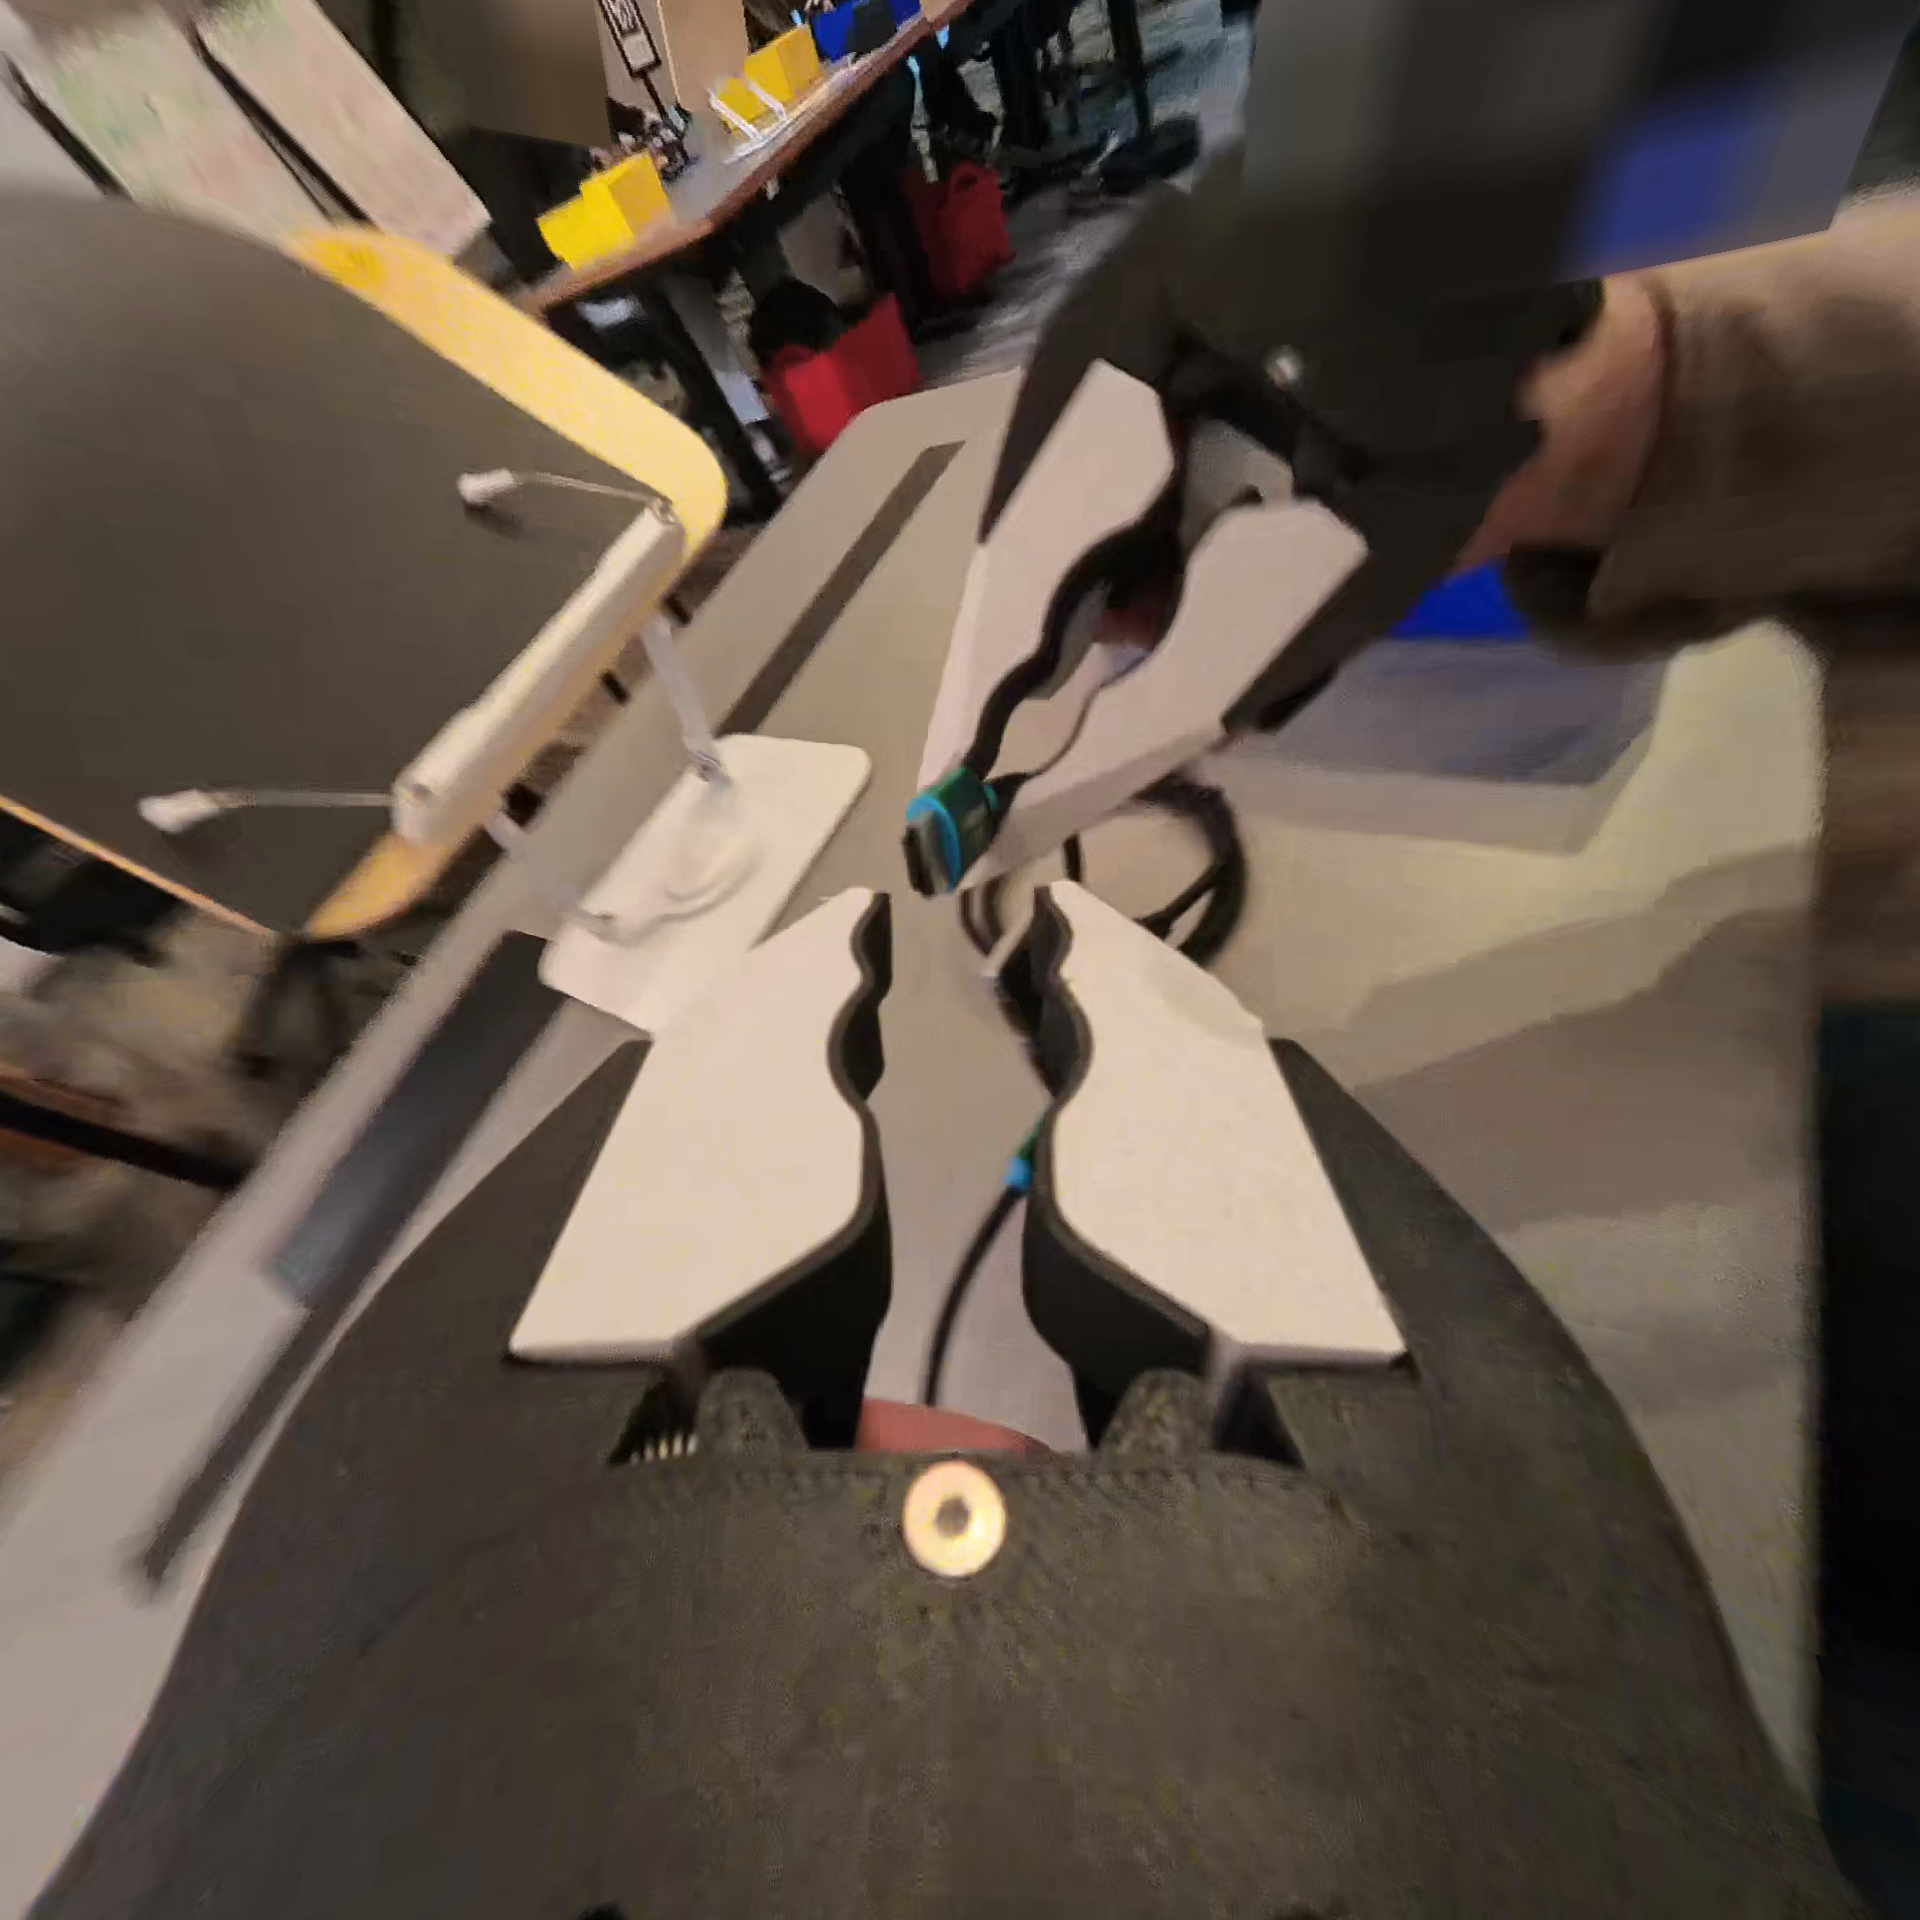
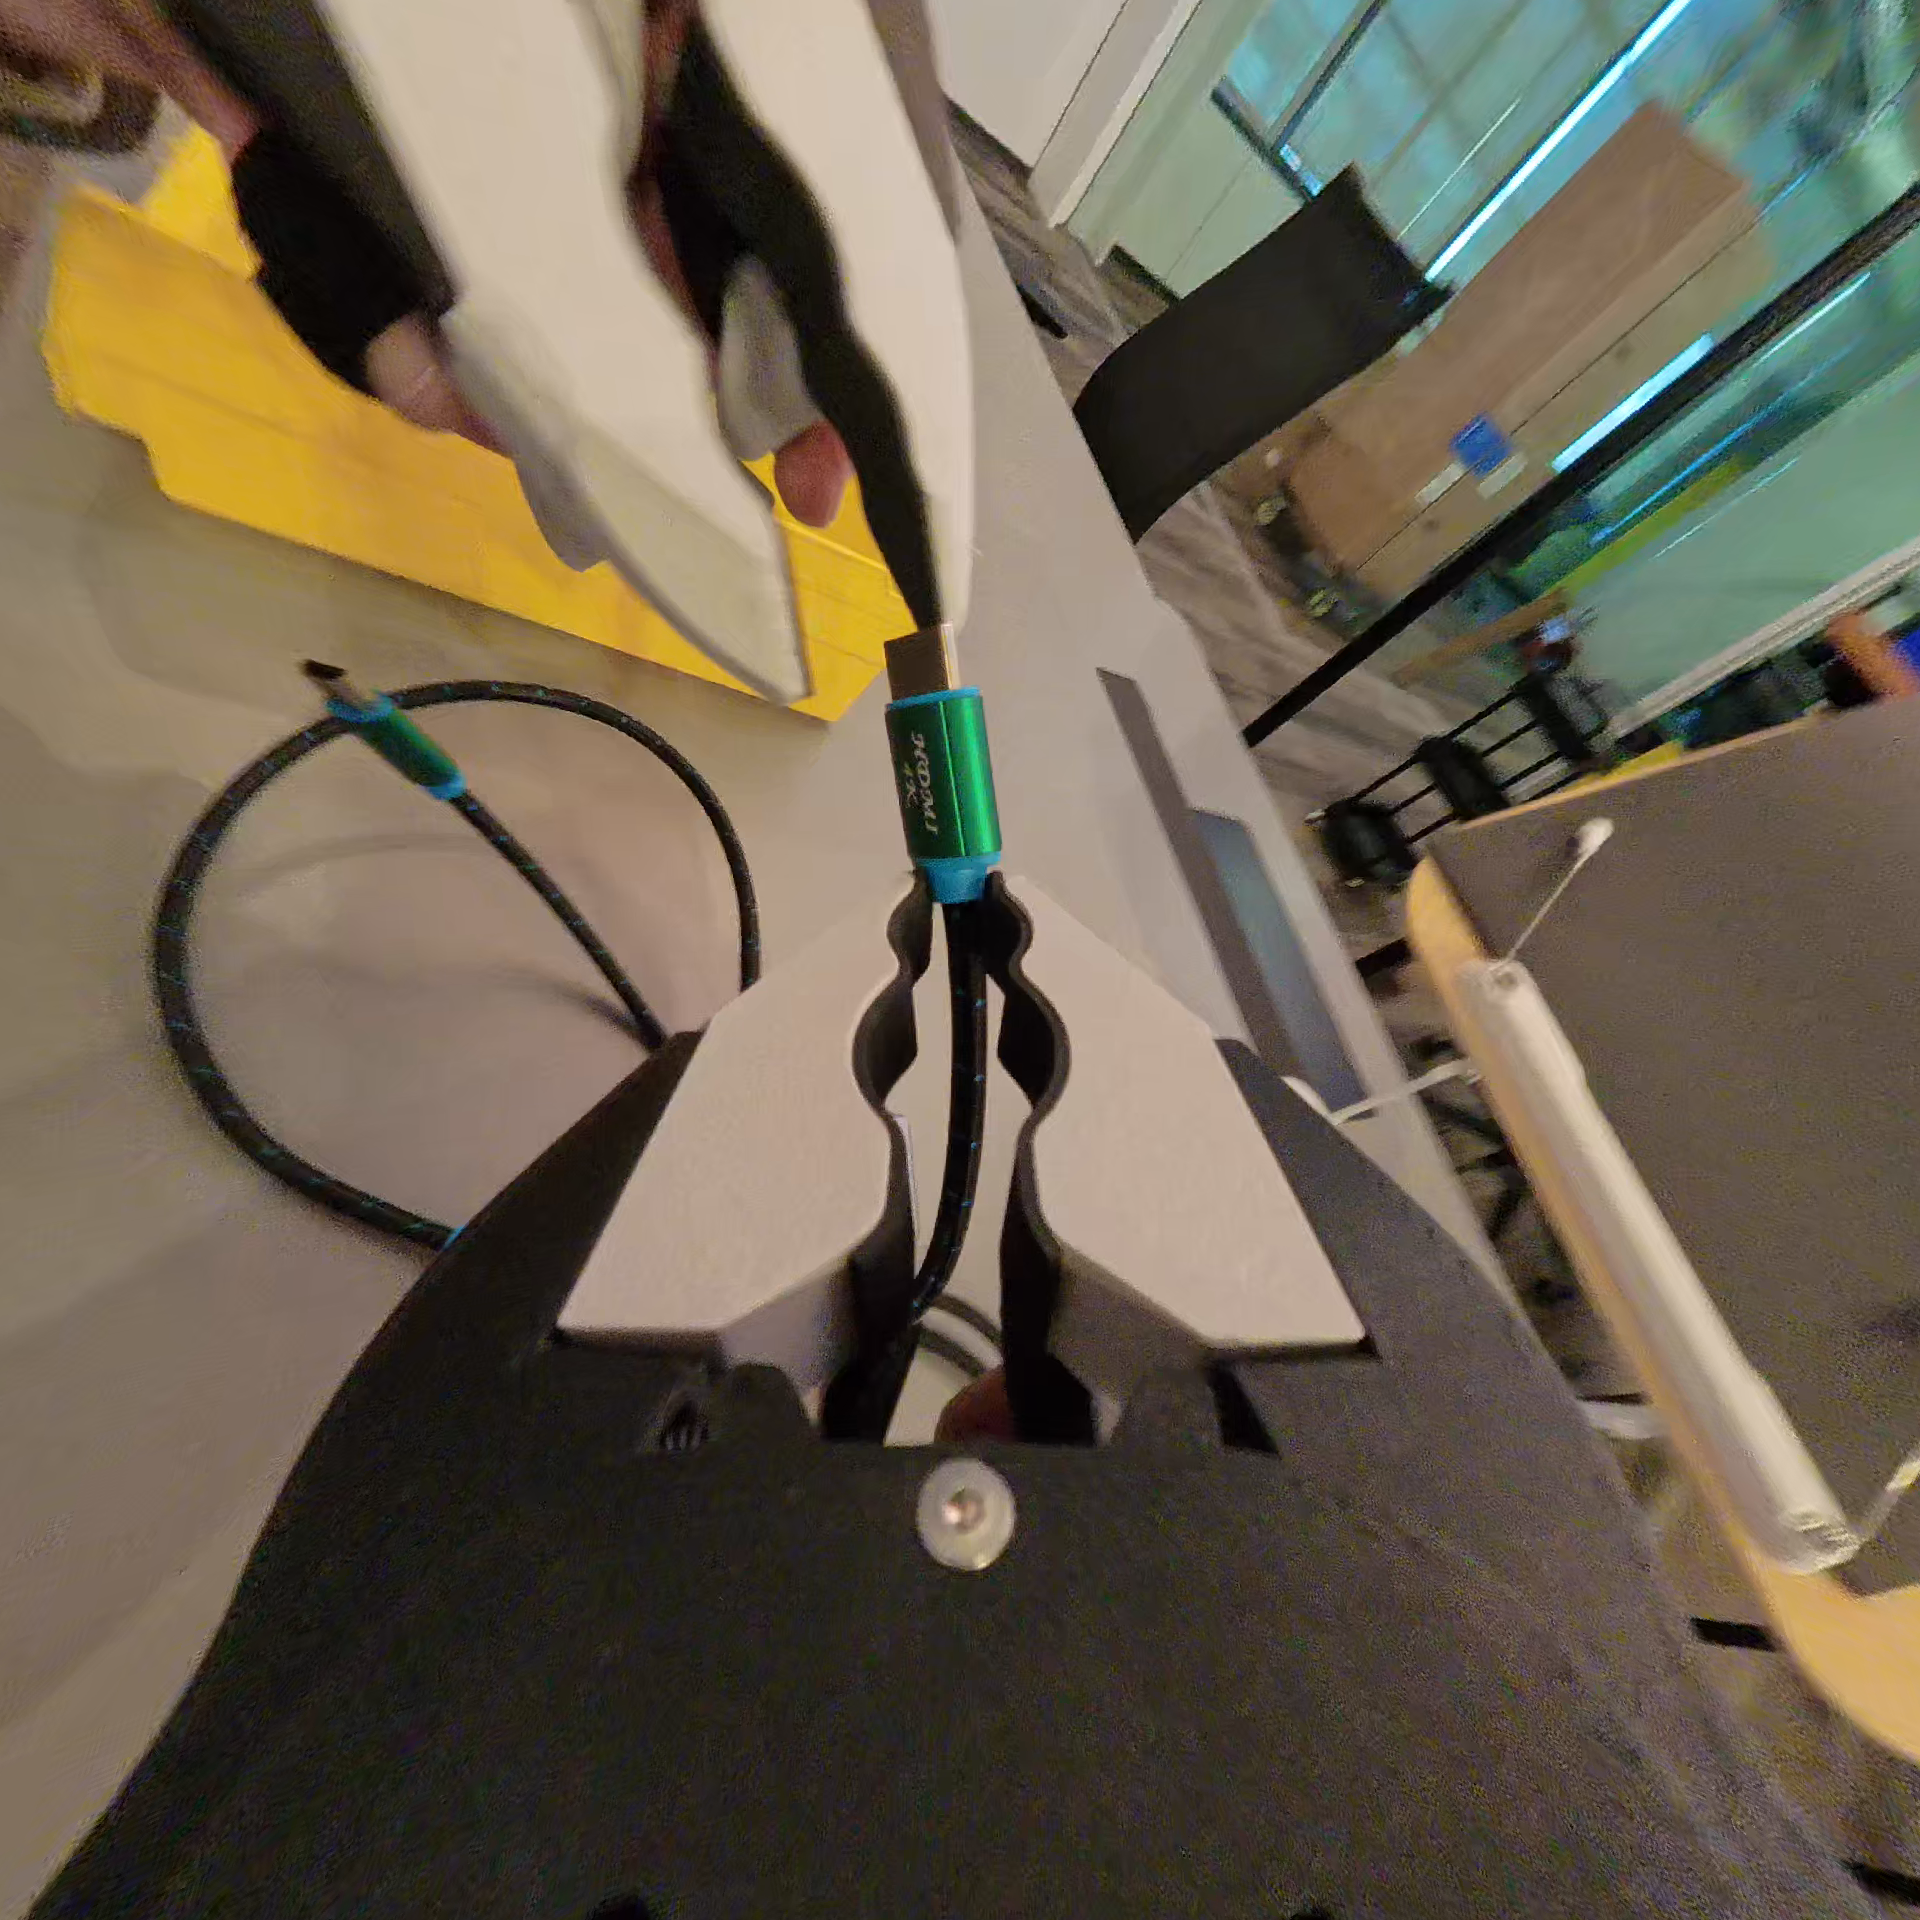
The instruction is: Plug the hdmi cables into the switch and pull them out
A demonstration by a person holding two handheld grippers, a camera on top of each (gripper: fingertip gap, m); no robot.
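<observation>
HDMI plug (image 2: 940, 795): pinched at its collar by your right gripper (image 2: 954, 883), left gripper (image 1: 961, 925) open, empty; may twist loose.

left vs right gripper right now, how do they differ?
1. The right gripper is shut on the cable just behind the green HDMI plug; the left gripper is open and holds nothing.
2. The right gripper carries its plug in the air above the table; the left gripper's fingers straddle only bare table and slack cable.

Shared: white fingers with wavy black pads on black bodies.
</observation>
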